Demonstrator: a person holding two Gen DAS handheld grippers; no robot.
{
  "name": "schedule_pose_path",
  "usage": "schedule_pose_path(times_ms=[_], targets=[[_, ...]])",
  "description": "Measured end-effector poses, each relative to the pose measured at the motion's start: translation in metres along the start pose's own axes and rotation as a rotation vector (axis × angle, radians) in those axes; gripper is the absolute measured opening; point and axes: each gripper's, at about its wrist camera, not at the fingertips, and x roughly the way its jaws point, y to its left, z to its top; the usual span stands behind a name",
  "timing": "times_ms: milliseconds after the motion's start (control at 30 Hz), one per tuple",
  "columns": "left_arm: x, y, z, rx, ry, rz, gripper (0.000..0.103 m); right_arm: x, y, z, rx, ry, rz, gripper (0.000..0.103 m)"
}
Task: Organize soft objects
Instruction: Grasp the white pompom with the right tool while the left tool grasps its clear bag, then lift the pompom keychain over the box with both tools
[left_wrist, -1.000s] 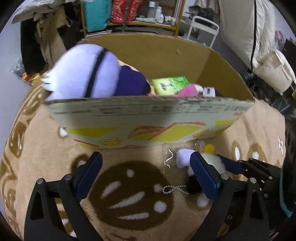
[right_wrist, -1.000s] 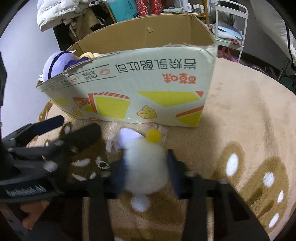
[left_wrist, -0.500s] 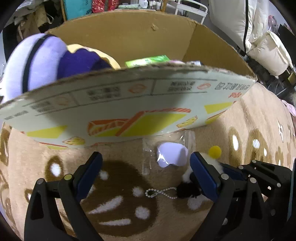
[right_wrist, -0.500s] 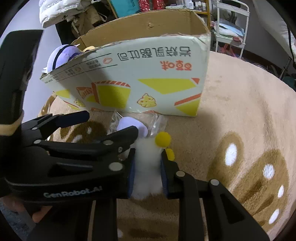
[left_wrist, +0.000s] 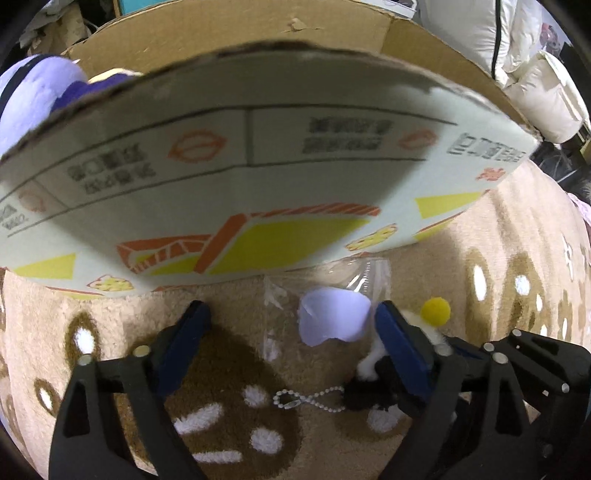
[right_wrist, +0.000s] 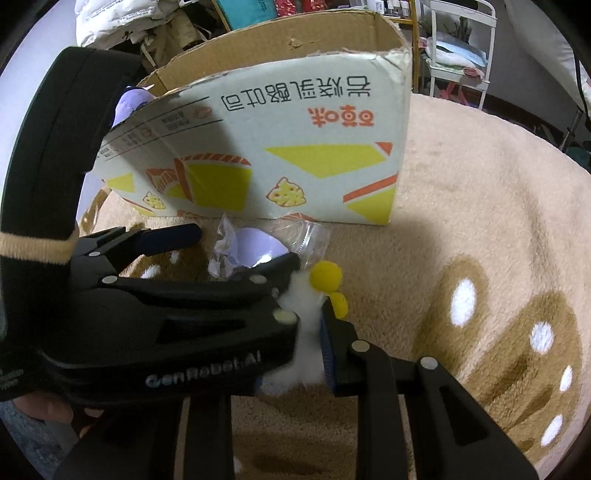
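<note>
A printed cardboard box (left_wrist: 258, 192) stands on the tan rug, with a lilac plush (left_wrist: 26, 96) inside at its left. In front of it lies a clear plastic bag with a lilac piece (left_wrist: 332, 321) in it. My right gripper (right_wrist: 310, 325) is shut on a white fluffy keychain toy (right_wrist: 306, 354) with yellow pom-poms (right_wrist: 325, 275). The toy's ball chain (left_wrist: 306, 397) trails on the rug. My left gripper (left_wrist: 291, 328) is open, low over the rug, with the bag between its jaws. The box also shows in the right wrist view (right_wrist: 295, 140).
The tan rug (right_wrist: 480, 221) with brown paw marks spreads right and front. A white metal rack (right_wrist: 458, 44) and shelves with clutter stand behind the box. White cushions (left_wrist: 532, 77) lie at the far right.
My left gripper has moved closer to the box and down toward the bag. My right gripper has closed tighter on the white fluffy toy, squeezing it thin.
</note>
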Motion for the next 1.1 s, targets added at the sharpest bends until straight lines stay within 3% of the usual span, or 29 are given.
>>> schedule_pose_path(times_ms=[133,400,633,700,933,967,1100], targets=[[-0.005,0.003,-0.003,0.004,-0.004,0.0,0.075,0.001,0.004,0.0,-0.022,-0.003,-0.015,0.026],[-0.02,0.002,-0.016,-0.002,-0.012,-0.065,0.04,0.001,0.008,-0.002,-0.021,-0.003,-0.019,0.026],[-0.042,0.003,-0.027,-0.015,-0.03,-0.141,0.022,-0.006,0.015,-0.008,-0.03,-0.012,-0.03,0.025],[-0.051,-0.003,-0.031,0.006,-0.045,-0.127,0.016,-0.011,0.018,-0.009,-0.05,-0.021,-0.04,0.024],[-0.077,0.006,-0.04,-0.025,-0.098,-0.082,0.011,-0.024,0.017,-0.008,-0.048,-0.064,-0.052,0.02],[-0.077,0.012,-0.041,-0.032,-0.104,-0.07,0.011,-0.028,0.016,-0.008,-0.041,-0.077,-0.052,0.002],[-0.088,0.023,-0.046,-0.042,-0.134,0.002,0.011,-0.034,0.009,-0.005,-0.01,-0.1,-0.045,0.003]])
